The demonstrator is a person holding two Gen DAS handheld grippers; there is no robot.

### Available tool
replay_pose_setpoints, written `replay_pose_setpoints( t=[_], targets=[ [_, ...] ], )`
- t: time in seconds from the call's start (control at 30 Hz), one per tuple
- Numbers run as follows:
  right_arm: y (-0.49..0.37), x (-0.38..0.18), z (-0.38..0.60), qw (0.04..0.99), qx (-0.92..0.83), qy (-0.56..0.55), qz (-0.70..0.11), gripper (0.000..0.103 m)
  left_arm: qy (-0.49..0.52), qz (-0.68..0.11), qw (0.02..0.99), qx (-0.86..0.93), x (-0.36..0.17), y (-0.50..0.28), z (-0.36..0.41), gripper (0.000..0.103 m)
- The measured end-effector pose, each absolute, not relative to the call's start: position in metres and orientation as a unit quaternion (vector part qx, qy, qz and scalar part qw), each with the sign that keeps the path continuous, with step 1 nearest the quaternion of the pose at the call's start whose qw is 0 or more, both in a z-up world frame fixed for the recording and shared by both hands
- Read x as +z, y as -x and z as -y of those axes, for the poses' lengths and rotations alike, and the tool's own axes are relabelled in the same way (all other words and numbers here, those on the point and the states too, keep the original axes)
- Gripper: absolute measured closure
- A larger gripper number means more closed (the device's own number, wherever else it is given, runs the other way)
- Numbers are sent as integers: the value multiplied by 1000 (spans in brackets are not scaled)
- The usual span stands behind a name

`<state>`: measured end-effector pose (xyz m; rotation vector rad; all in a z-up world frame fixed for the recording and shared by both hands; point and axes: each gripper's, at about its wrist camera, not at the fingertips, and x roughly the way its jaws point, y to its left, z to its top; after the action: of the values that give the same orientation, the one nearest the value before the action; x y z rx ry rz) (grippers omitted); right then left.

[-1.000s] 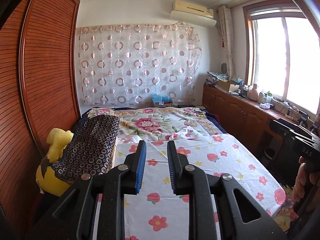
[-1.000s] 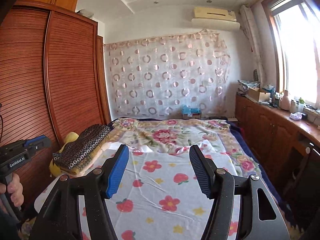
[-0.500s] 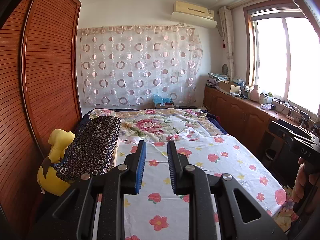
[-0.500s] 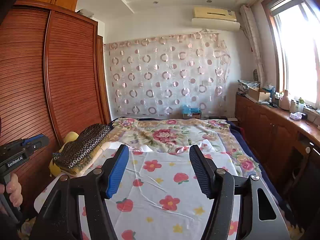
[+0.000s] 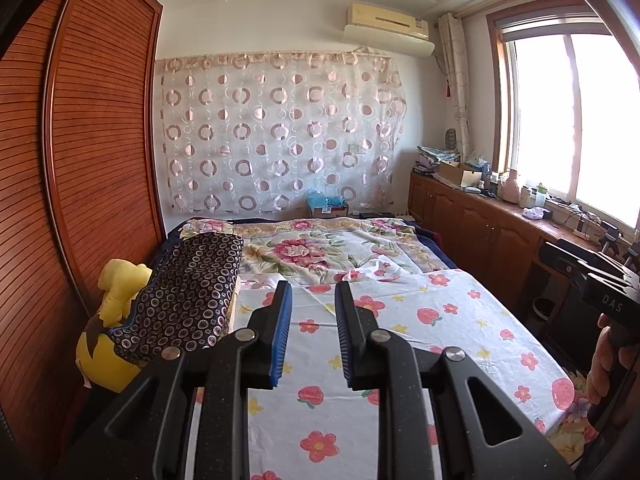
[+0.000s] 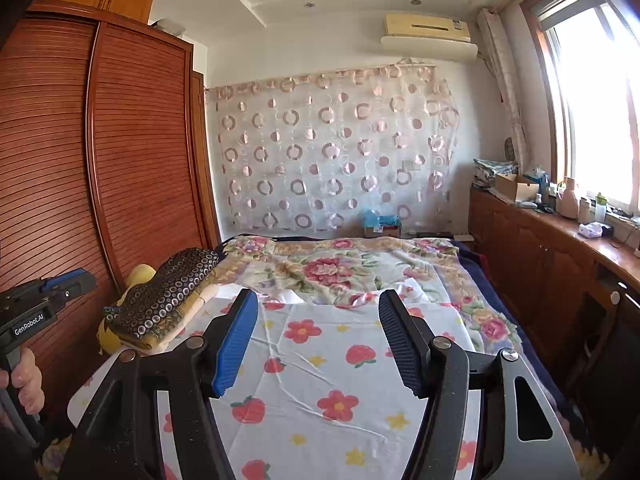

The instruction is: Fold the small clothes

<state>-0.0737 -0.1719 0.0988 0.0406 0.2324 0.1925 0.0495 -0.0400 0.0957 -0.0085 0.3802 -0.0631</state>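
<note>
Your left hand-held gripper (image 5: 313, 320) is hovering over the bed (image 5: 460, 320), its jaws standing narrowly apart with nothing between them. In this left wrist view the folded dark ring-patterned cloth (image 5: 188, 296) is lying at ten o'clock, on the bed's edge above a yellow plush toy (image 5: 116, 292).

In the right wrist view your right hand-held gripper (image 6: 318, 344) is gaping wide and empty above the flowered sheet (image 6: 320, 364), the cloth (image 6: 172, 296) again at ten o'clock.
</note>
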Motion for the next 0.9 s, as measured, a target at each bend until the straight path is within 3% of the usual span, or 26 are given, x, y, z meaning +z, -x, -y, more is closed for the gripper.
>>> replay_pose_setpoints(
  t=[0.9],
  targets=[
    [71,96,177,988,98,-19,-114,38,3,-187,982,-32,94,-50,38,80]
  ],
)
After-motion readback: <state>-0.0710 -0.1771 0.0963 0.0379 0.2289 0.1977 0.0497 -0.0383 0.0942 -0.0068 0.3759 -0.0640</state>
